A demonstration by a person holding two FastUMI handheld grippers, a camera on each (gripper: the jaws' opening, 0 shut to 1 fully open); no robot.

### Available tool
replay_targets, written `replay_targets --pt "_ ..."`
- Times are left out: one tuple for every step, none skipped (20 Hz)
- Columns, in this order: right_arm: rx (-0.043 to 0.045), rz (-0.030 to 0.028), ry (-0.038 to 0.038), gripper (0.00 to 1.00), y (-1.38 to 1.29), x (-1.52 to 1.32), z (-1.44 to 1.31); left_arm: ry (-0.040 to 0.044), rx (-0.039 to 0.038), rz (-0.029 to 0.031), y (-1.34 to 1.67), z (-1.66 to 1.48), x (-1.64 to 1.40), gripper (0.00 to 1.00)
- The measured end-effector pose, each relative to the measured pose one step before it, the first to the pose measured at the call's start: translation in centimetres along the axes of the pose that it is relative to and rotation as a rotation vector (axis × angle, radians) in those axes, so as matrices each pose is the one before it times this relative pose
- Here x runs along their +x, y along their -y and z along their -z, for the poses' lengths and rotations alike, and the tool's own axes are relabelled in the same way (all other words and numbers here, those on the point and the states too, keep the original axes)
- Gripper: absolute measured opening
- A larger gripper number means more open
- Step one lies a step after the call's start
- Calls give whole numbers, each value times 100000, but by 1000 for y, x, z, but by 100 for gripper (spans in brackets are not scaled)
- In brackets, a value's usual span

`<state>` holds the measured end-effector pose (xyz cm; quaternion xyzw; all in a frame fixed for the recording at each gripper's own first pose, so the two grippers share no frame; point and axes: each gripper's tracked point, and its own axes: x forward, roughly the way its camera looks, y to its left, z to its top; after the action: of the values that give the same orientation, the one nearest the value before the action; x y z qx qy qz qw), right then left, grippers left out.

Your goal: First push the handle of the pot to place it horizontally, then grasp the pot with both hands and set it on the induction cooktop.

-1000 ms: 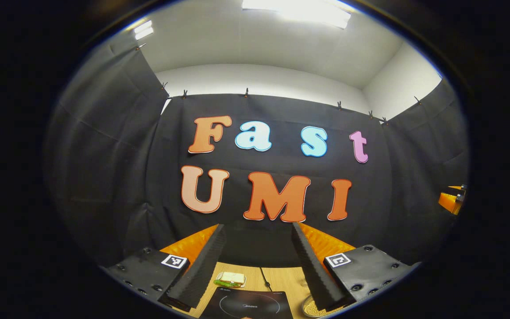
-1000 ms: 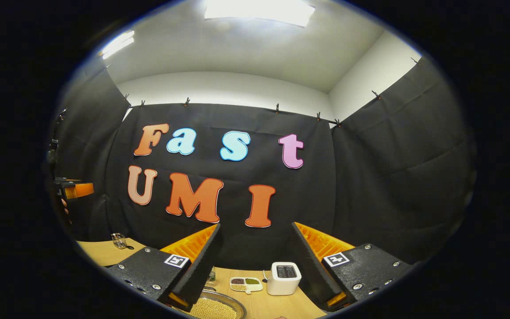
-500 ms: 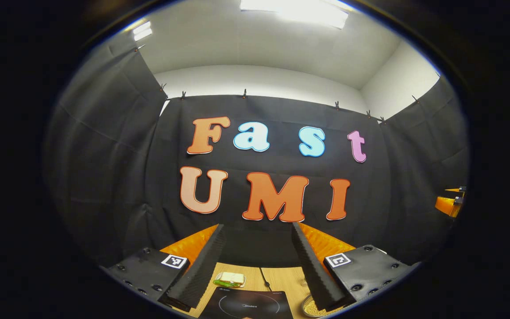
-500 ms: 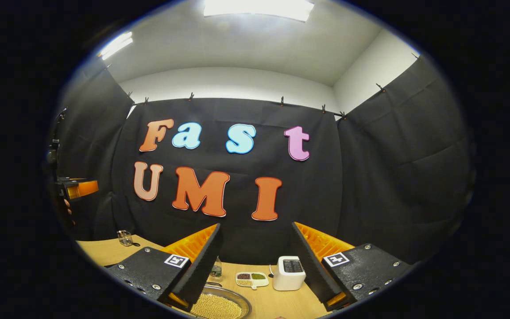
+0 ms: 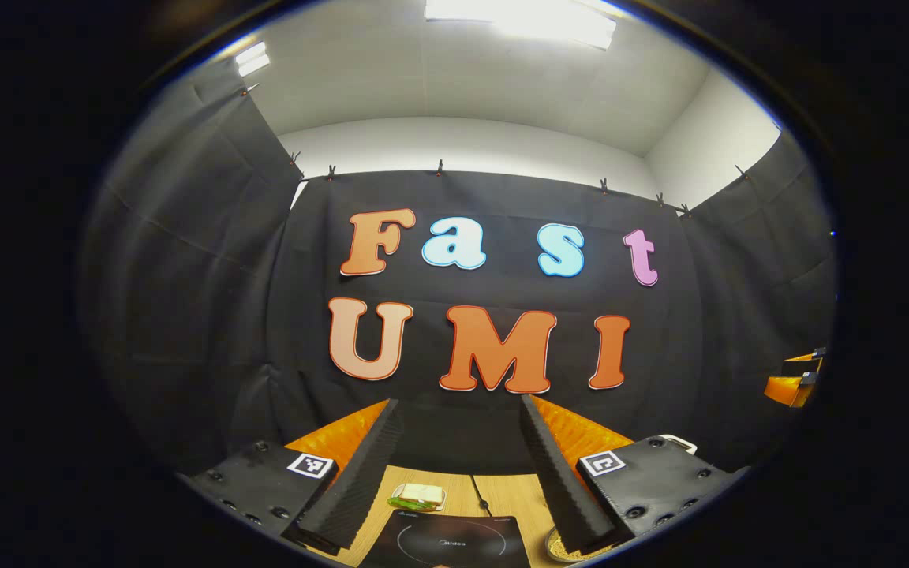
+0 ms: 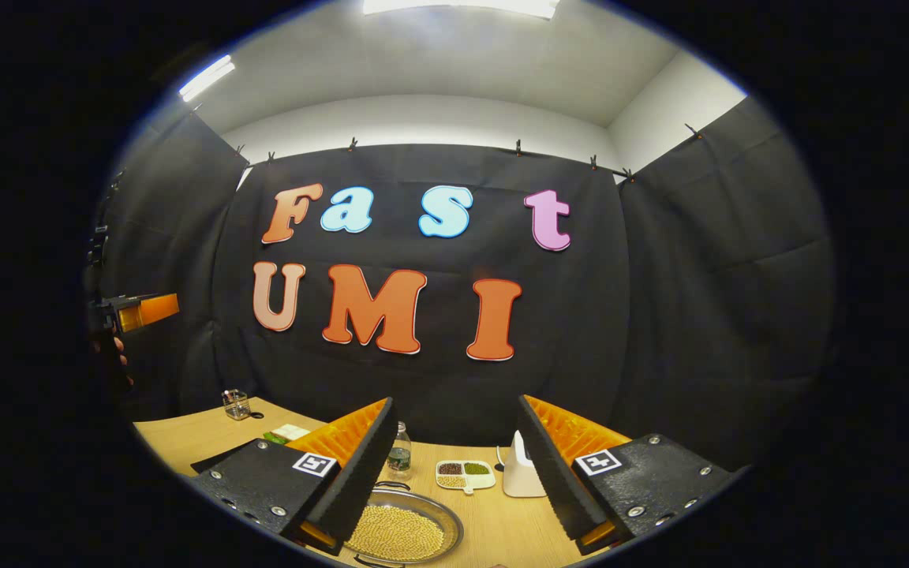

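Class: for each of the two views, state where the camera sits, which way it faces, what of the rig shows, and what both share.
Left gripper view: on the left hand-held gripper, facing the booth wall over the induction cooktop; its open fingers show.
Right gripper view: on the right hand-held gripper, over the pot; its open fingers show.
Shared: the wooden table.

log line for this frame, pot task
phase: approach | left gripper: open, above induction cooktop | right gripper: open, above pot of beans | contact: none
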<state>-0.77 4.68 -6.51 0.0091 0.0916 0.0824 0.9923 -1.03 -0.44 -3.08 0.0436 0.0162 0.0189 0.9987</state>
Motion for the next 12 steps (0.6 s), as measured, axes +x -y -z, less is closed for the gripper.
replay_targets --pt "350 -1280 -2313 94 -426 159 793 -895 33 -29 -39 434 -19 99" --pt "539 -1595 -2388 94 -347 112 868 -472 19 -192 -44 118 -13 99" --pt "448 -1571 -2636 94 -485 219 919 -460 145 -496 -230 178 101 96" --pt "241 -1535 -2775 92 -510 159 998 -262 2 -409 -150 118 28 96" --pt "-83 -1283 -3099 90 -356 328 1087 -140 -117 -356 -139 183 67 96" --pt "-199 -1310 -3567 87 -281 188 1120 42 81 -331 -122 24 -48 96" --pt "-274 -1992 -3707 84 -708 391 1276 163 378 -443 -183 215 -11 99" --pt "-188 -2813 -4049 80 -806 382 1193 194 636 -509 -117 110 -24 98" --pt "13 -3684 -4141 74 -1062 411 1330 83 813 -347 -85 107 18 98" --pt "-249 -4054 -4820 71 -1039 390 1461 84 641 -211 -84 81 -92 98" --pt "156 -3059 -4477 67 -880 392 1437 0 532 -30 -26 123 -80 98" --pt "-134 -2633 -3862 58 -697 299 1186 -46 285 -35 -67 193 -40 98"
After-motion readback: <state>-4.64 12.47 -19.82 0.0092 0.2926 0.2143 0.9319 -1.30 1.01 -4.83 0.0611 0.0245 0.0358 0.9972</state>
